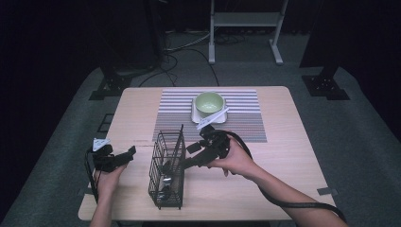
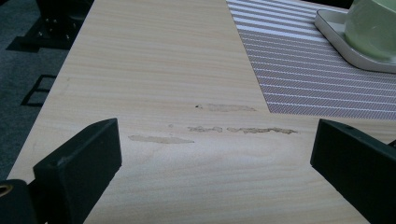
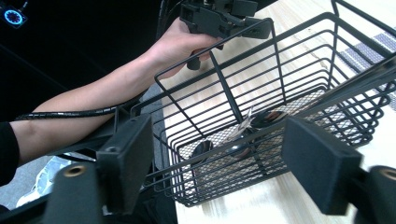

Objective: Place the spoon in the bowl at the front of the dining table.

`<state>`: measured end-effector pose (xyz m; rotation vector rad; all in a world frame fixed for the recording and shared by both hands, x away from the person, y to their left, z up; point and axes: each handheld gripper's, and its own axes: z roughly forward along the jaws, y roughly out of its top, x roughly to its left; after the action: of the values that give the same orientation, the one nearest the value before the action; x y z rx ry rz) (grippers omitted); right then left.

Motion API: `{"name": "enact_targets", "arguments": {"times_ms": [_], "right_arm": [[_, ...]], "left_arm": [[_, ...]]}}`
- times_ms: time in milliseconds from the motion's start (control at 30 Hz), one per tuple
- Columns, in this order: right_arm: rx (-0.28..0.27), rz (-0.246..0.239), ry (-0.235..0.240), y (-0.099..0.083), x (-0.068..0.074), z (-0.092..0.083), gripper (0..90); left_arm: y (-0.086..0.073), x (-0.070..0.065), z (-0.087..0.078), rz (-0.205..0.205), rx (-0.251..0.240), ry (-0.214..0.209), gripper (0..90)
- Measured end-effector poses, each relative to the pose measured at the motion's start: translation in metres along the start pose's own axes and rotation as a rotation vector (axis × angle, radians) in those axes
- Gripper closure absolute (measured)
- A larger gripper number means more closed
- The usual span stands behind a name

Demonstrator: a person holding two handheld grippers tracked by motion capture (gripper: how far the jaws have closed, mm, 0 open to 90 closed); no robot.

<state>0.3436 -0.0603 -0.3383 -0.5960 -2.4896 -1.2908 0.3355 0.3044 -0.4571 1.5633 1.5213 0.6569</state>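
My right gripper (image 1: 177,165) hangs wide apart at the basket (image 1: 166,170), spoons (image 3: 233,140) just ahead; my left gripper (image 1: 127,153) rests open, gripping nothing.

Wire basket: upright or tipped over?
Upright. The wire basket stands on the table with its open top up; dark utensils lie inside.

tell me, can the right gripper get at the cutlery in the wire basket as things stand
Probably yes. The right gripper is at the wire basket's open top, jaws apart, with the cutlery lying uncovered on its floor; only the central divider narrows the way.
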Motion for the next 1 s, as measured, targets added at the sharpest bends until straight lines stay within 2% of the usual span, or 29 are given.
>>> {"name": "enact_targets", "arguments": {"times_ms": [67,433,533,567,600,633,667,967,1000], "right_arm": [[0.006,0.004,-0.002,0.0005,-0.0004,0.0018,26.4],[0.019,0.021,-0.008,0.0069,-0.0037,0.0051,40.8],[0.038,0.03,-0.013,0.0071,-0.005,0.0073,49.6],[0.033,0.034,-0.013,0.0068,-0.0057,0.0083,56.0],[0.033,0.034,-0.013,0.0068,-0.0057,0.0083,56.0],[0.038,0.034,-0.017,0.0066,-0.0064,0.0093,60.3],[0.038,0.034,-0.017,0.0066,-0.0064,0.0093,60.3],[0.038,0.034,-0.047,0.0065,-0.007,0.01,80.6],[0.038,0.034,-0.047,0.0065,-0.007,0.01,80.6]], "left_arm": [[0.0,0.0,-0.0001,0.001,0.001,0.0,0.8],[0.0001,0.0004,-0.0003,-0.001,0.002,0.001,0.8],[0.0,0.0004,-0.0003,-0.001,0.002,0.001,0.8],[0.0,0.0005,-0.0003,0.0,0.002,0.002,0.8],[0.0,0.0006,-0.0003,-0.001,0.001,0.003,0.8],[-0.0001,0.0011,-0.0003,-0.001,0.003,0.003,0.8],[-0.0001,0.0011,-0.0003,-0.001,0.003,0.003,0.8],[-0.0005,0.0018,-0.0001,-0.005,0.005,0.005,0.8],[-0.0005,0.0018,-0.0001,-0.005,0.005,0.005,0.8]]}}
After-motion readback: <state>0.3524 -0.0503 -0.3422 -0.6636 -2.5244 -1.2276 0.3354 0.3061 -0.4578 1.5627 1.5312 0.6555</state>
